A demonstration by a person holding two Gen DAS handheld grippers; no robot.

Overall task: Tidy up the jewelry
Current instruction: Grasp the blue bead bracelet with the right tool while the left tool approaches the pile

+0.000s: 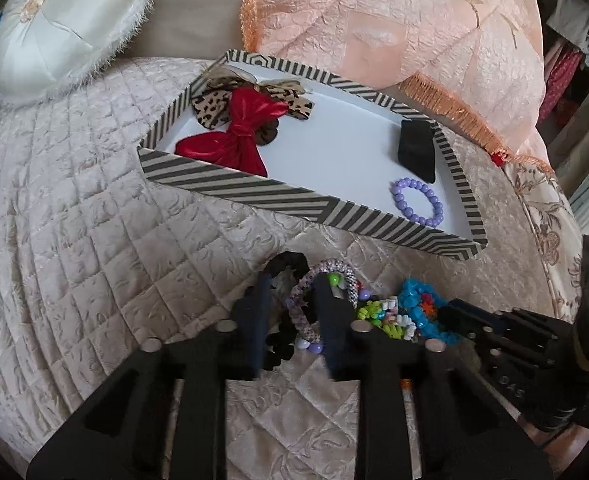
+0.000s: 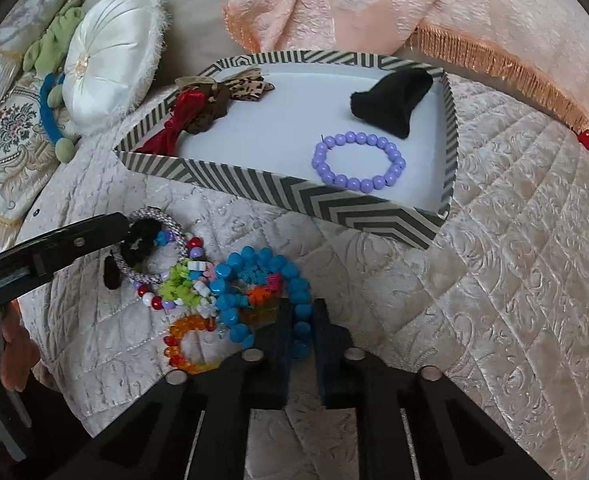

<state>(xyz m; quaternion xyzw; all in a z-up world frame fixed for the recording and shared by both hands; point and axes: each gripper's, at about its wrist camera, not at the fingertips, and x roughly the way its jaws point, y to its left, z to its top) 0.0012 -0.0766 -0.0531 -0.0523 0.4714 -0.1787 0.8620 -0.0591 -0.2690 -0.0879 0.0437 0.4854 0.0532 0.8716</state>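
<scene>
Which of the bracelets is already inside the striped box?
Only the purple bead bracelet: it lies on the white floor of the striped box, beside the black pouch. The blue one and the other bracelets are outside, on the quilt.

A striped box (image 2: 334,204) on the bed holds a purple bead bracelet (image 2: 359,162), red bow (image 1: 234,136) and black pouch (image 2: 390,102); a blue bead bracelet (image 2: 262,300) and other bracelets lie heaped just before it.

Box (image 2: 278,196) floor bare mid-way; bows (image 1: 234,128) crowd left end, black pouch (image 2: 394,100), purple bracelet (image 2: 358,162) right.
</scene>
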